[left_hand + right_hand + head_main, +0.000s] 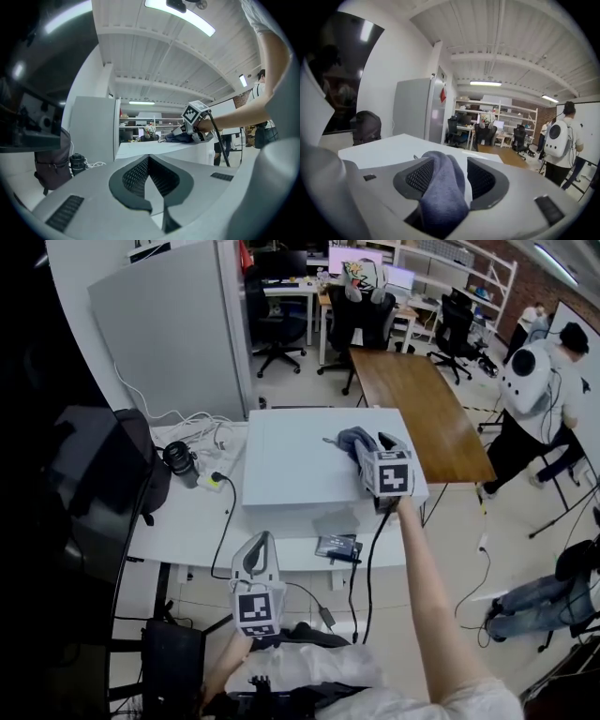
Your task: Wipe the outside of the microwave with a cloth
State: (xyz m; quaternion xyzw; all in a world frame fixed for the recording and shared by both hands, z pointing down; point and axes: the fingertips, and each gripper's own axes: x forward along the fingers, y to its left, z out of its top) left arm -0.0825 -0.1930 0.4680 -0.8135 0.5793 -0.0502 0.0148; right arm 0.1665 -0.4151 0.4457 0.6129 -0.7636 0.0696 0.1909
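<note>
The white microwave (309,460) stands on a white table, and its flat top fills the lower part of the right gripper view. My right gripper (364,452) rests on the right side of that top. A blue-grey cloth (352,439) lies bunched between its jaws. In the right gripper view the cloth (443,187) leans on the left pad, a gap shows beside the right pad, and the gripper (450,164) is open. My left gripper (260,542) hangs low off the table's front edge, shut and empty, pointing level at the microwave (140,149).
A black bag (122,465), a black cylinder (180,458) and white cables lie on the table (187,521) left of the microwave. A small dark item (337,547) sits at the front edge. A wooden table (417,409) stands to the right, a grey cabinet (178,324) behind, a person (534,381) far right.
</note>
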